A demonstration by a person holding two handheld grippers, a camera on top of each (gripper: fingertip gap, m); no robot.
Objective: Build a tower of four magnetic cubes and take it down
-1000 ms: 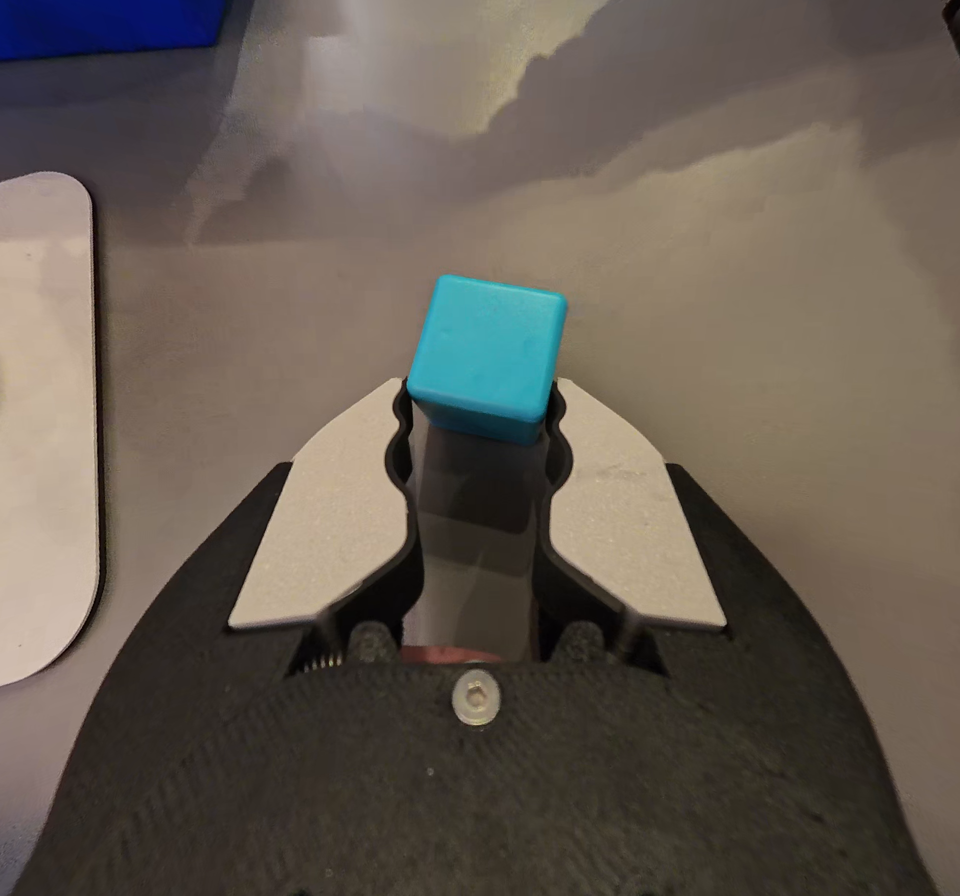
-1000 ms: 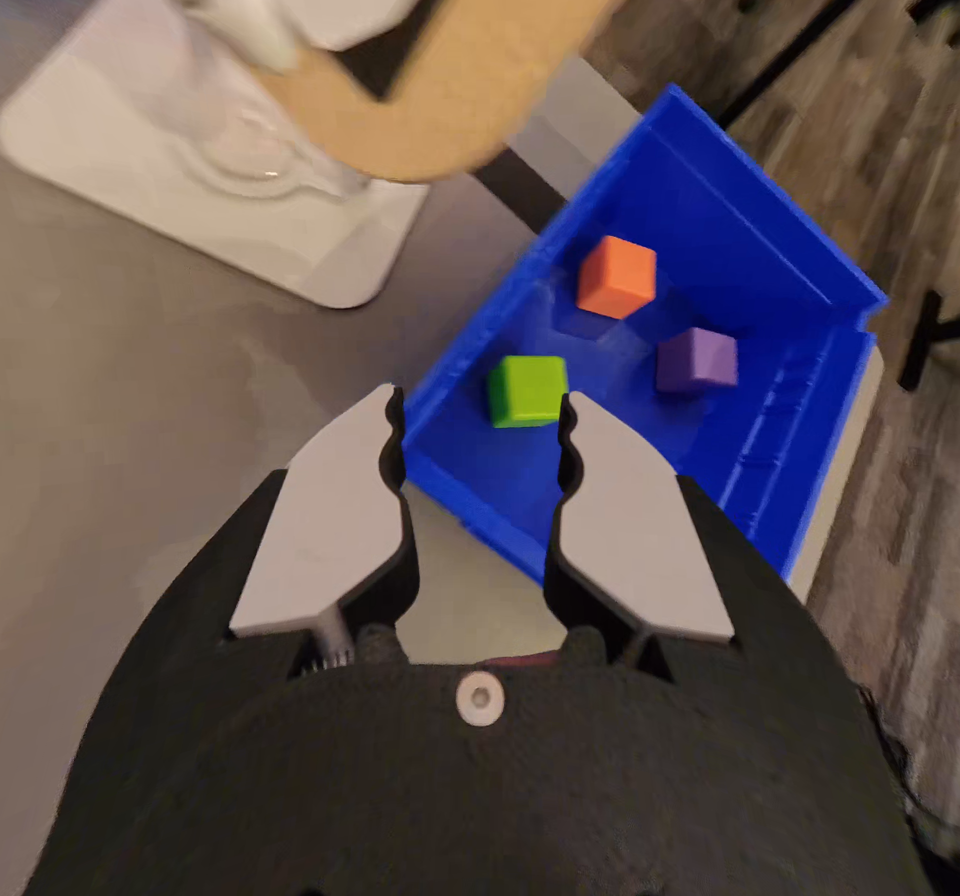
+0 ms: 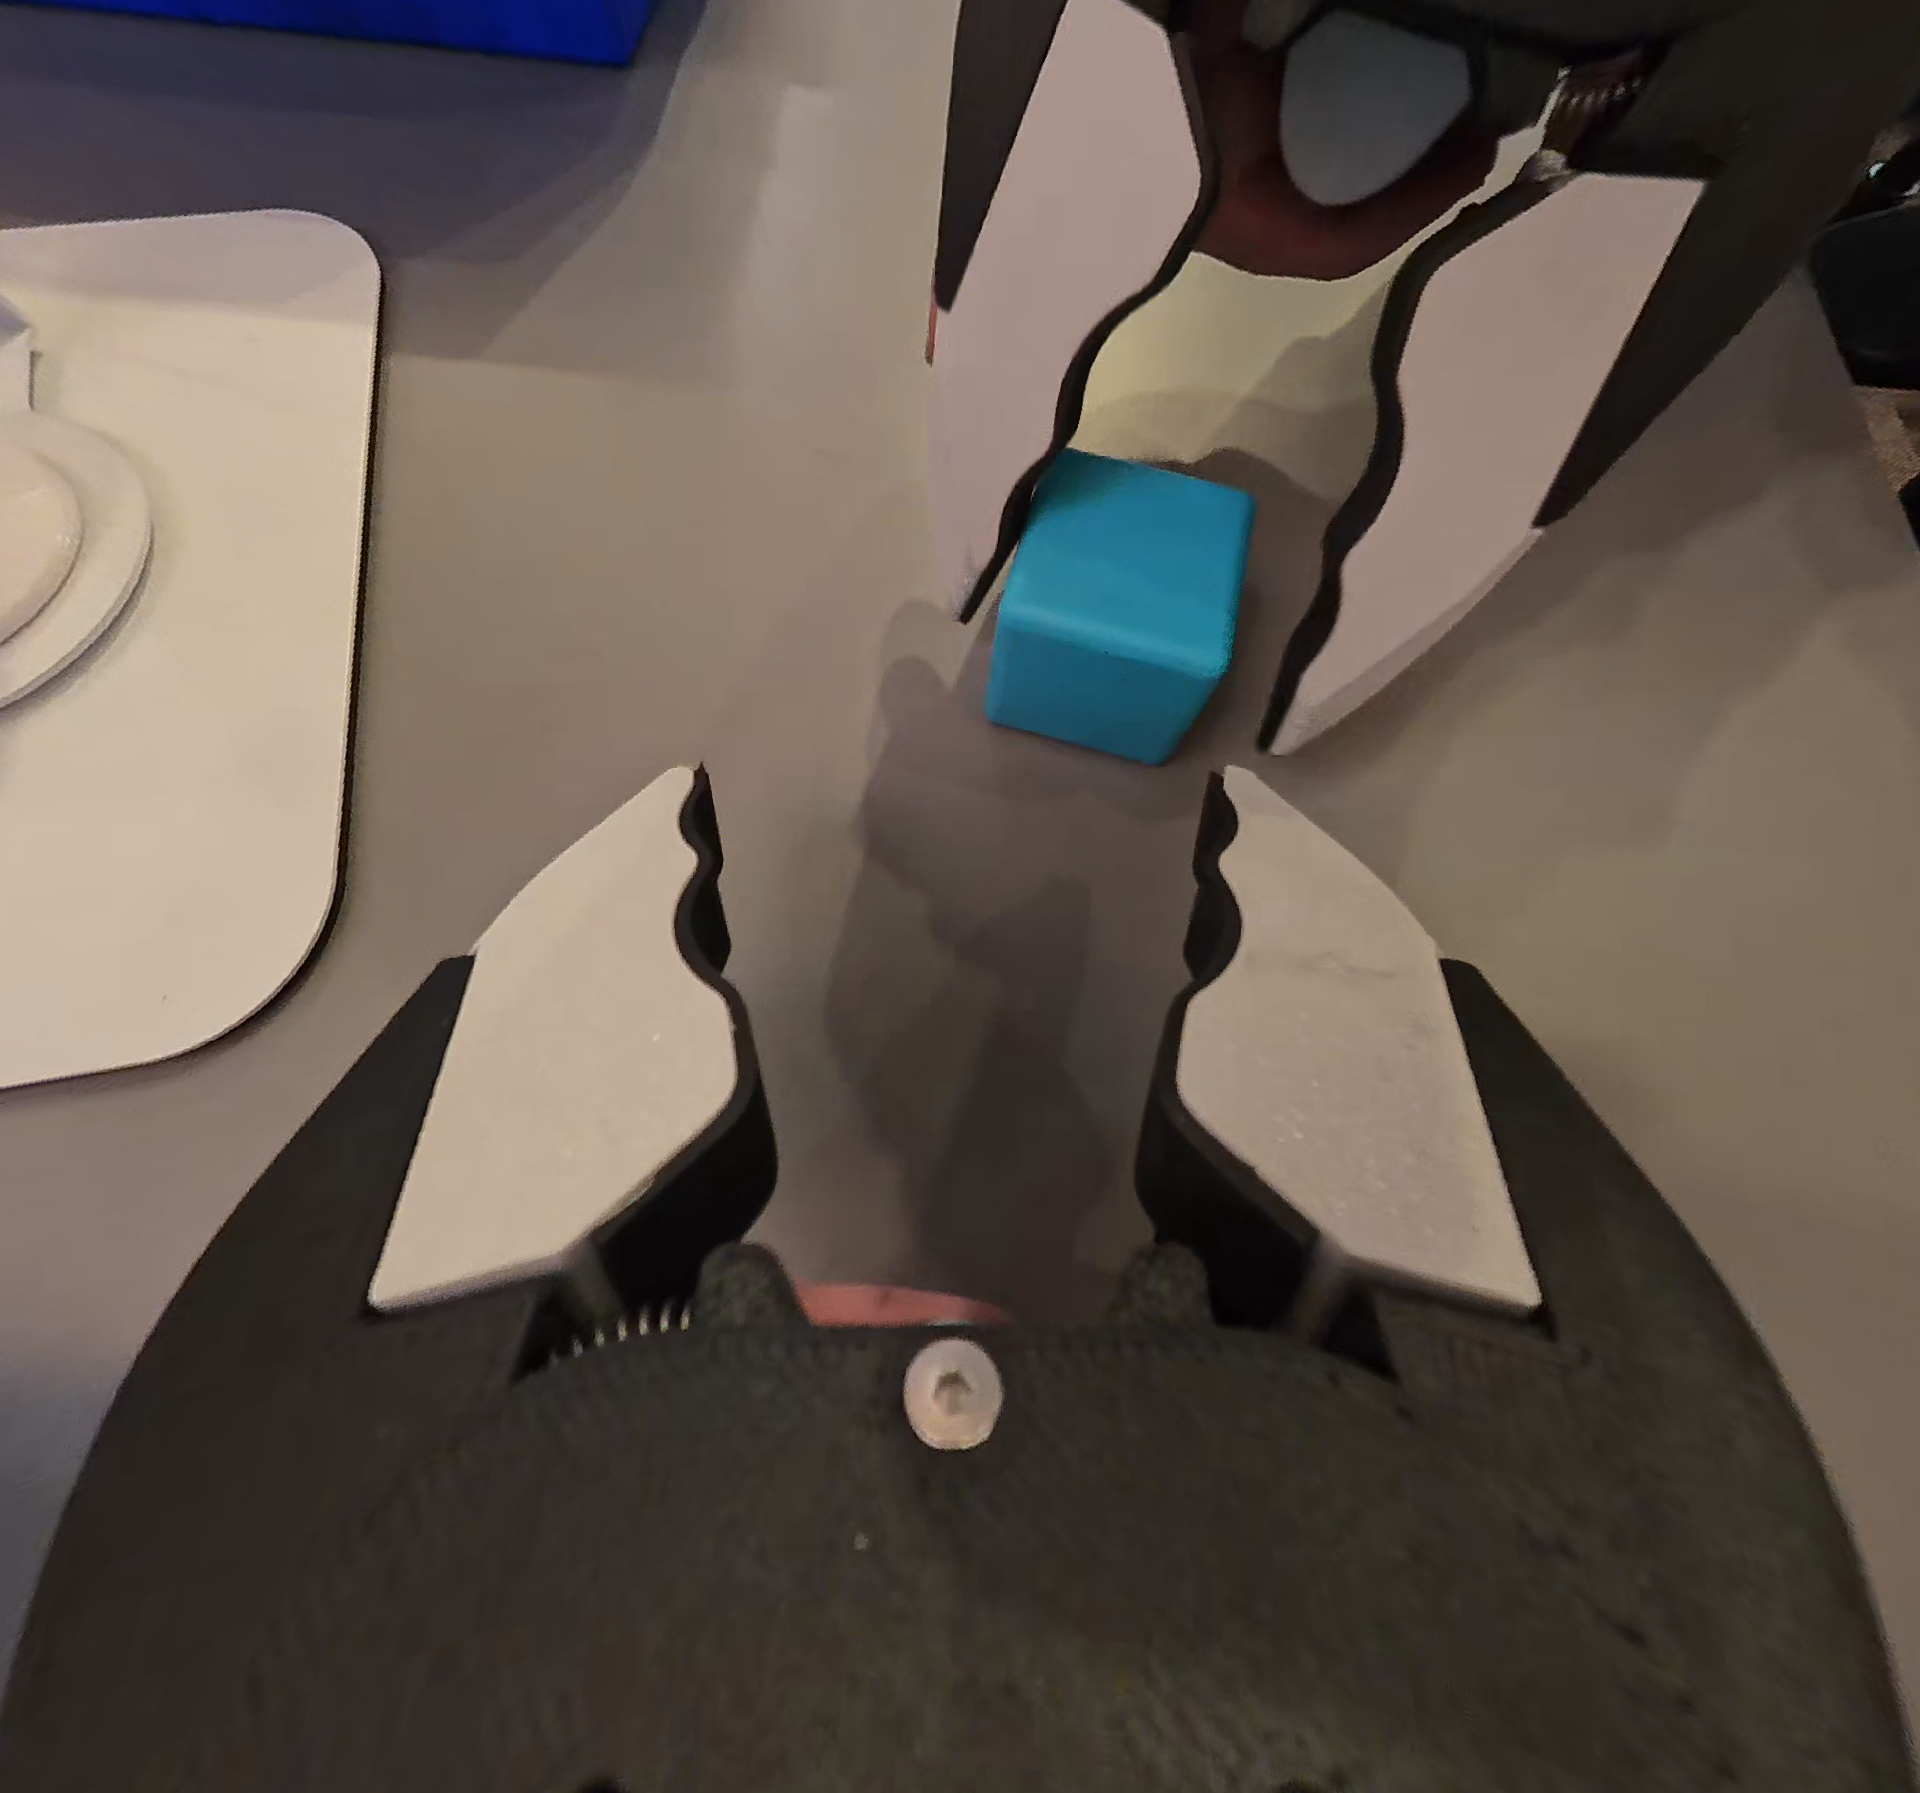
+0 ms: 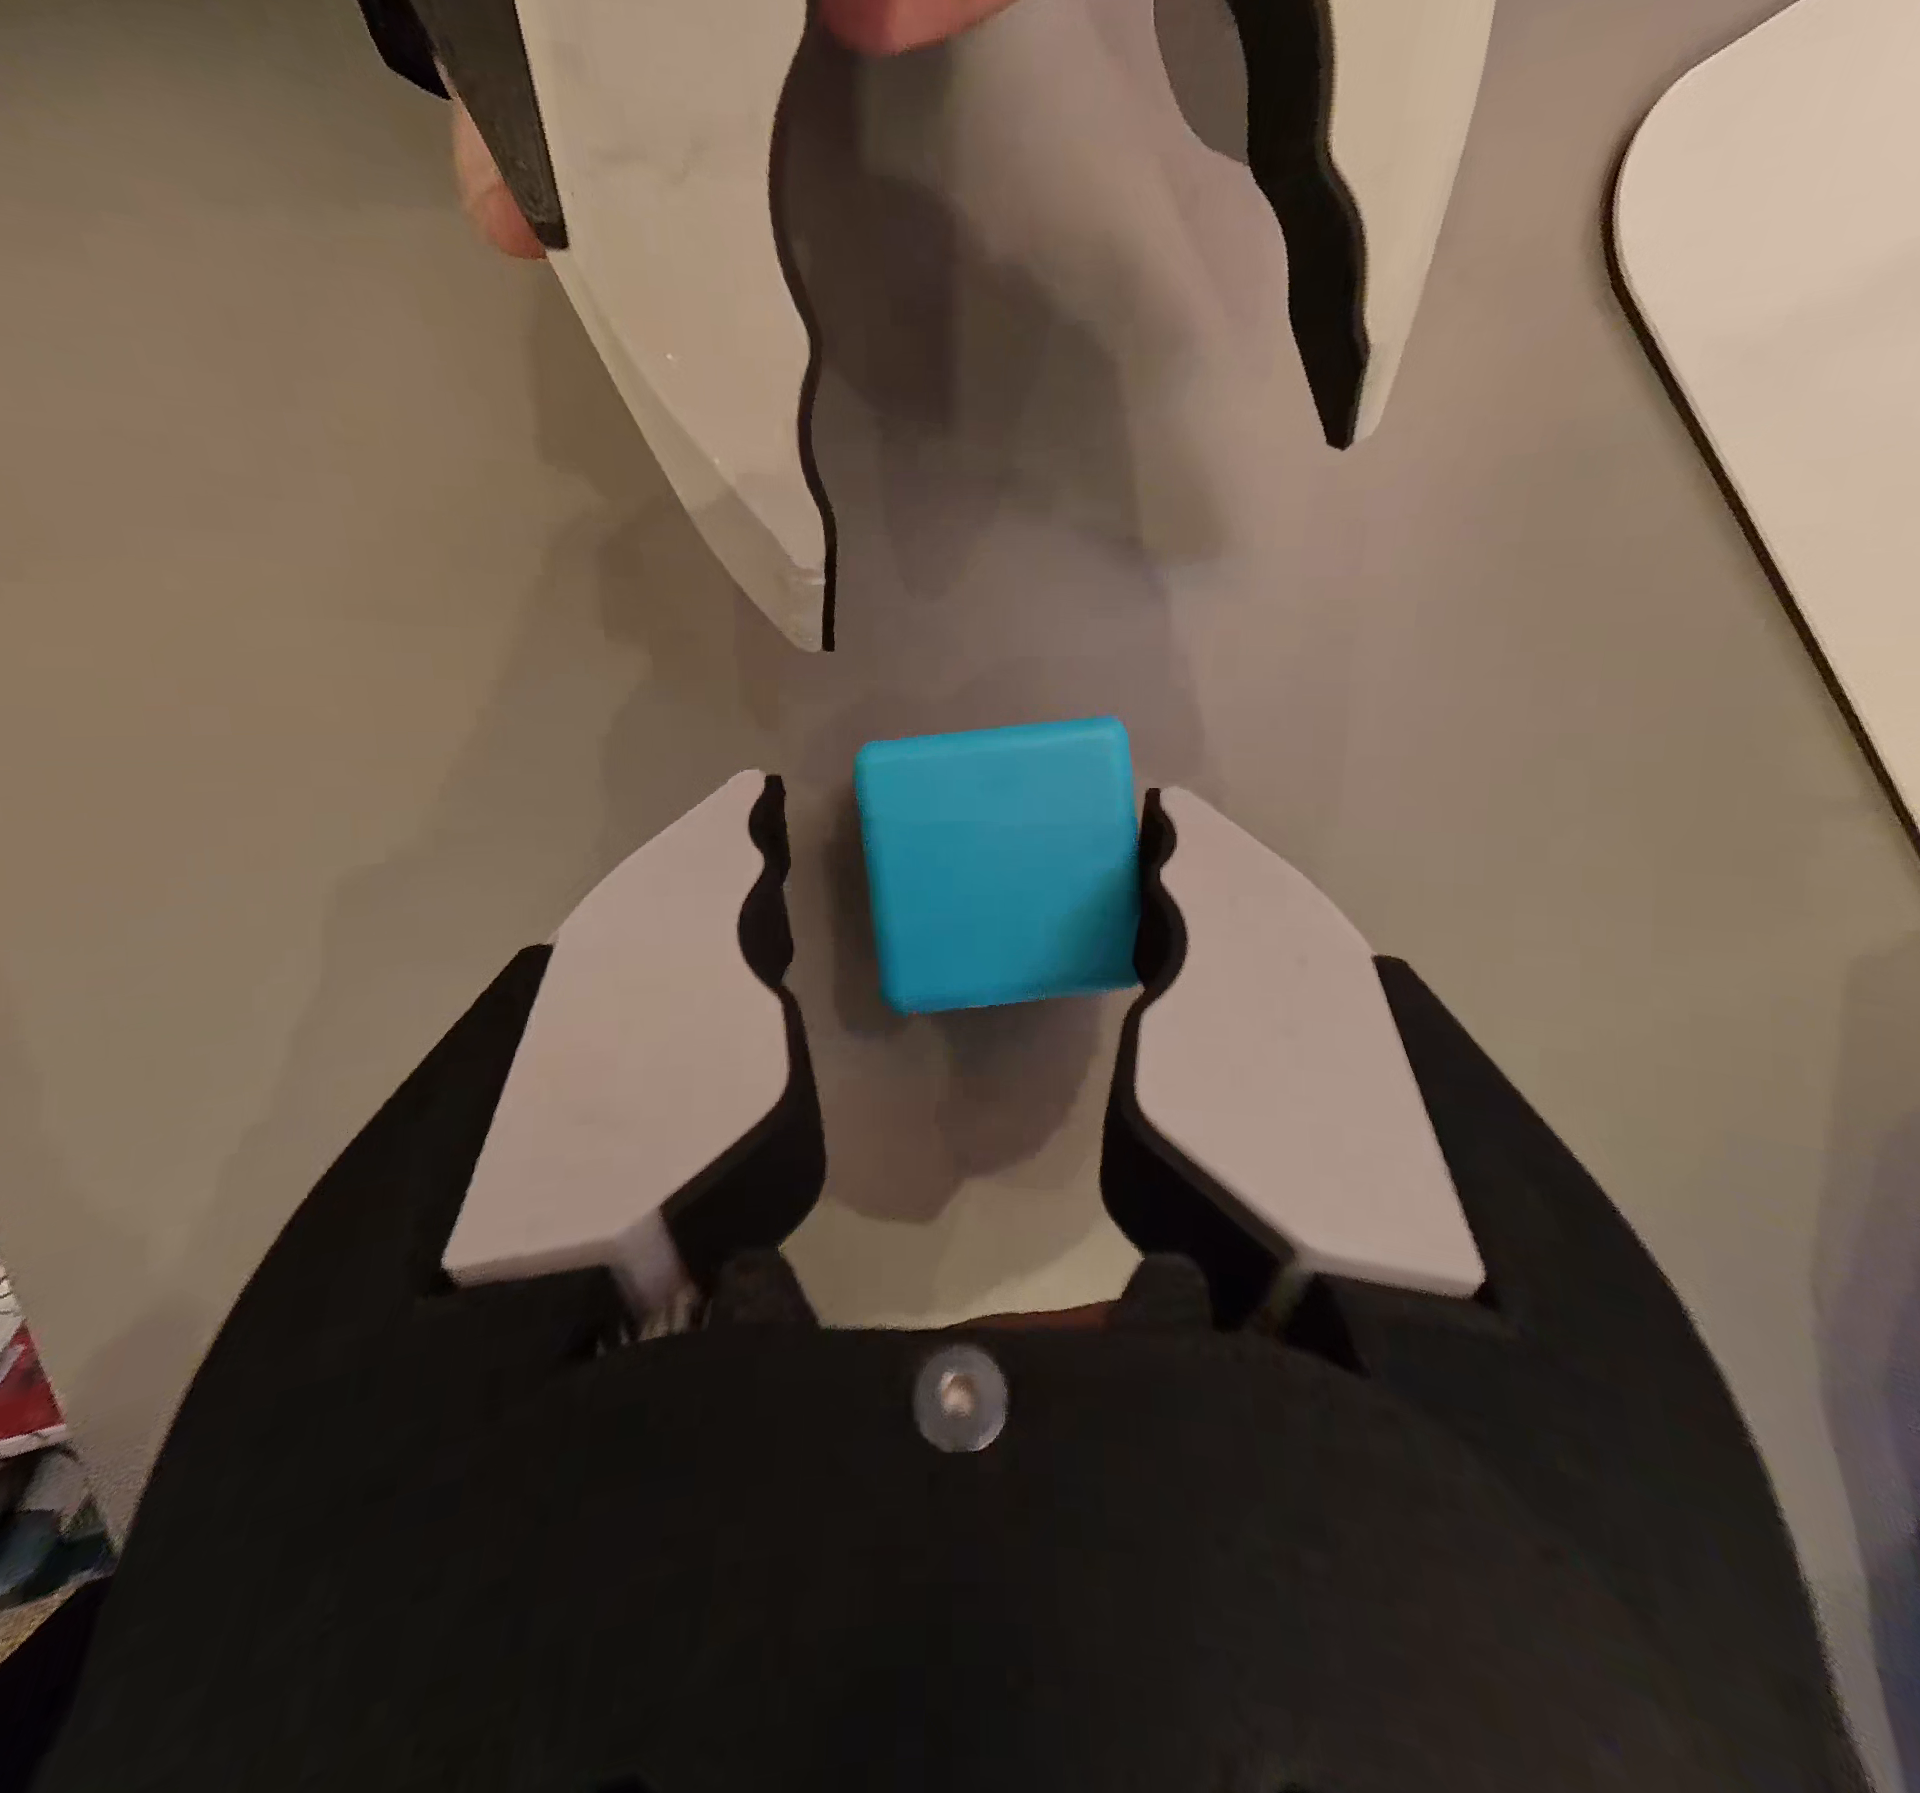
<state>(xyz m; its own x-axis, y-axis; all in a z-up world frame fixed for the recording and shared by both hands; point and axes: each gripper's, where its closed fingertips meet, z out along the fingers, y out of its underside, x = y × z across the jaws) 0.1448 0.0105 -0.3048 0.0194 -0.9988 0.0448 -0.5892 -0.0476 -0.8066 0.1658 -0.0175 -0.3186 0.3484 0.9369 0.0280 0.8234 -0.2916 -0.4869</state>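
One teal cube (image 3: pixel 1117 619) on grey surface (image 3: pixel 623 600): right tongs (image 4: pixel 961 793) spread, straddling it, contact unclear; left tongs (image 3: pixel 961 777) spread, empty, just beside it, facing opposite.

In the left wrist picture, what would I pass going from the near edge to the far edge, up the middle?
The near left gripper, open → bare grey table → small turquoise plastic cube resting on it → the right gripper reaching in from the far side, open around the cube.
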